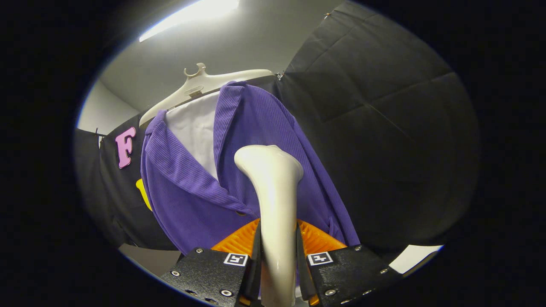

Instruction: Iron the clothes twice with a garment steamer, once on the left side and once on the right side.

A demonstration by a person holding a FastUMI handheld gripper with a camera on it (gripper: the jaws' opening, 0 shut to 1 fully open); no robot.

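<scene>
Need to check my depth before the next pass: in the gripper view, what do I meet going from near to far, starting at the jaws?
Gripper, jaws shut on the steamer handle → steamer head → purple garment → white hanger at the top → booth wall behind.

The gripper [278, 247] has two broad, flat finger bodies with a finely grained matte surface, each studded along its edges with small round silver screws. Near the inner top corner of each body sits a small square white tag printed with a blocky black fiducial pattern. Ahead of the bodies, each finger [239, 241] carries a ribbed pad with close parallel ridges, and thin dark strips run along the inner faces, which press on a handle.
</scene>
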